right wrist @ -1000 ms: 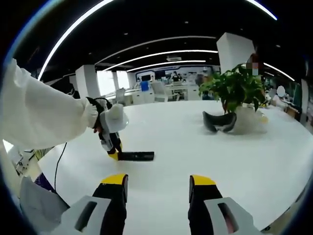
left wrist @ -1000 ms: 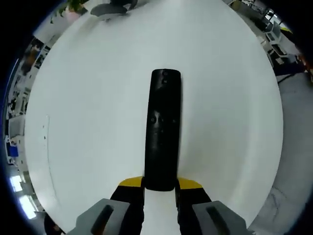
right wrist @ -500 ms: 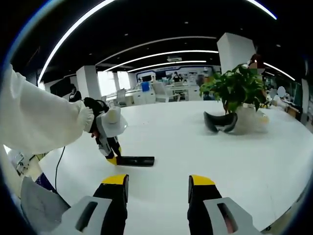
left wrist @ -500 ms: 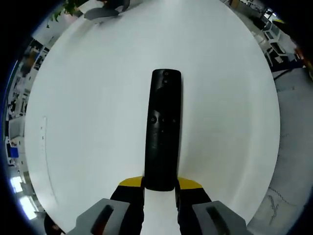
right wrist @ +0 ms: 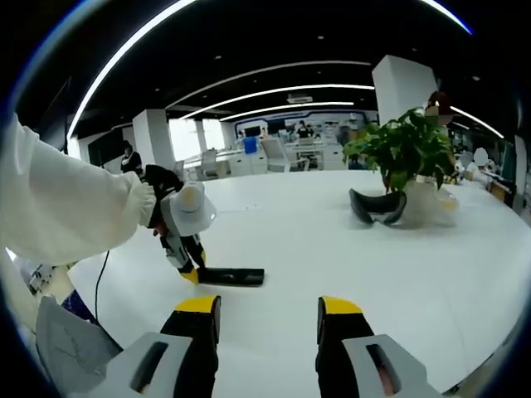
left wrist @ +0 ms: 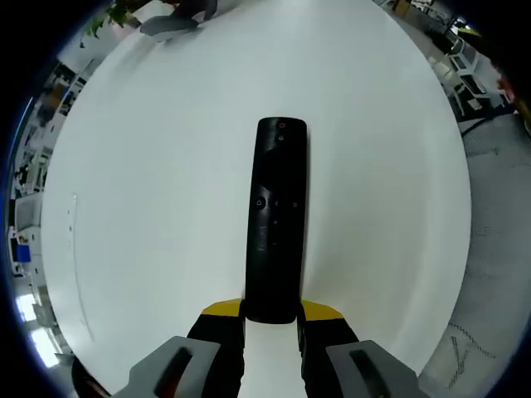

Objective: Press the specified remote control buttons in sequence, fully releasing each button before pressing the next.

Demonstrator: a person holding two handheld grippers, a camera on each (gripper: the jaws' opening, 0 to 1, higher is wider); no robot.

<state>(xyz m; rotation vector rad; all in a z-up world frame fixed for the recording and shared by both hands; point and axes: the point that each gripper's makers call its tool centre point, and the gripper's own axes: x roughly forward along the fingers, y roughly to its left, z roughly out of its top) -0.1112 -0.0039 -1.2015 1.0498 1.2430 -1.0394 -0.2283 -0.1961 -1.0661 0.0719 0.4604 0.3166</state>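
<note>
A long black remote control (left wrist: 277, 220) lies on the white round table (left wrist: 166, 166), its button face up and a small red button at the far end. My left gripper (left wrist: 271, 313) is shut on the remote's near end, yellow-tipped jaws on either side. In the right gripper view the same remote (right wrist: 233, 276) lies flat on the table, with the left gripper (right wrist: 191, 273) held on its left end by a gloved hand in a white sleeve. My right gripper (right wrist: 269, 308) stands open above the table's near side, nothing between its jaws, well short of the remote.
A potted green plant (right wrist: 408, 149) and a dark grey headset-like object (right wrist: 377, 206) stand at the table's far right. That grey object (left wrist: 170, 23) sits at the far edge in the left gripper view. A cable (right wrist: 99, 278) hangs off the table's left edge. Office desks lie beyond.
Both views have shifted only slightly. The left gripper stays shut on the remote, and the right gripper's jaws have drawn a little closer together but remain open.
</note>
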